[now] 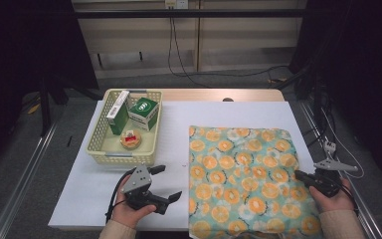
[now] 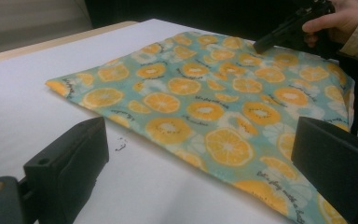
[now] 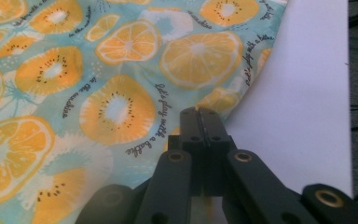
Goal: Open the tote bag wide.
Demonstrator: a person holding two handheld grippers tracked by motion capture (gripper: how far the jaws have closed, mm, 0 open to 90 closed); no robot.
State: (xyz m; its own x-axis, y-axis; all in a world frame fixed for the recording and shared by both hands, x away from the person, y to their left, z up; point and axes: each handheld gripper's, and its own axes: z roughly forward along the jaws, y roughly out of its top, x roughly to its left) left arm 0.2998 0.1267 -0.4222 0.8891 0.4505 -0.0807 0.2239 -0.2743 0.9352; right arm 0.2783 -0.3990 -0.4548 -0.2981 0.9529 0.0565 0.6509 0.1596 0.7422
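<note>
Cloth (image 1: 243, 179) lies flat on surface's right half, nothing folded yet: right gripper (image 3: 200, 114) pinched on its right edge, left gripper (image 1: 166, 183) wide open, just left of it.

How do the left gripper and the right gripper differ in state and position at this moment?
The left gripper has its jaws wide apart and holds nothing; the right gripper is shut at the edge of the fruit-print cloth. The left gripper sits over the white table cover, beside the cloth; the right one reaches over the cloth. Both are black and hand-held.
</note>
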